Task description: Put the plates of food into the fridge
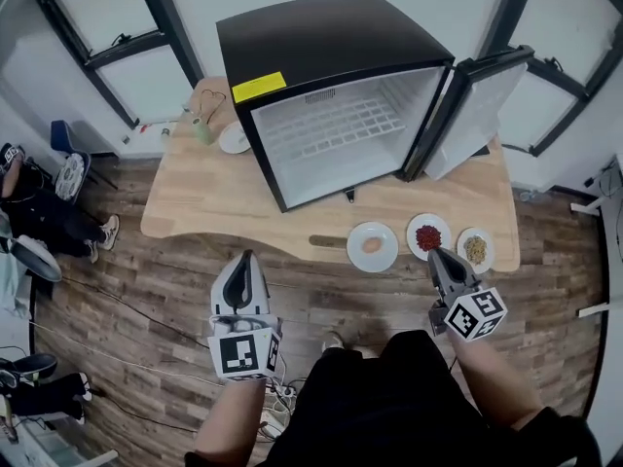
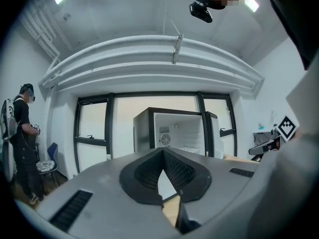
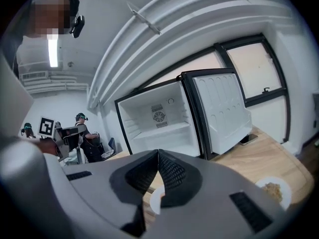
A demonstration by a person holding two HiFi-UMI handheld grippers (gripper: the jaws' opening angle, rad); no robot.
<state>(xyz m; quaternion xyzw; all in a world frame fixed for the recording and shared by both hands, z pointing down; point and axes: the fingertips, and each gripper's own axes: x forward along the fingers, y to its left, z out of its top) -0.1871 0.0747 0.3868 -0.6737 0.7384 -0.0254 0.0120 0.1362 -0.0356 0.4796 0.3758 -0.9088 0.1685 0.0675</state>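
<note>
A black mini fridge (image 1: pixel 331 115) stands on the wooden table (image 1: pixel 195 202) with its door (image 1: pixel 477 110) swung open to the right and its white shelf bare. Three white plates lie in a row near the table's front right edge: one with a pale round food (image 1: pixel 372 246), one with red food (image 1: pixel 428 236), one with yellow-green food (image 1: pixel 475 249). My right gripper (image 1: pixel 435 254) is shut and empty, its tip just in front of the red-food plate. My left gripper (image 1: pixel 245 257) is shut and empty, off the table's front edge. The fridge (image 3: pixel 159 118) shows ahead in the right gripper view.
A small white dish (image 1: pixel 234 137) and a green bottle (image 1: pixel 201 129) sit at the table's back left beside the fridge. A dark flat object (image 1: pixel 326 242) lies left of the plates. Cables cross the wooden floor (image 1: pixel 146 290). A person (image 1: pixel 39 212) is at the far left.
</note>
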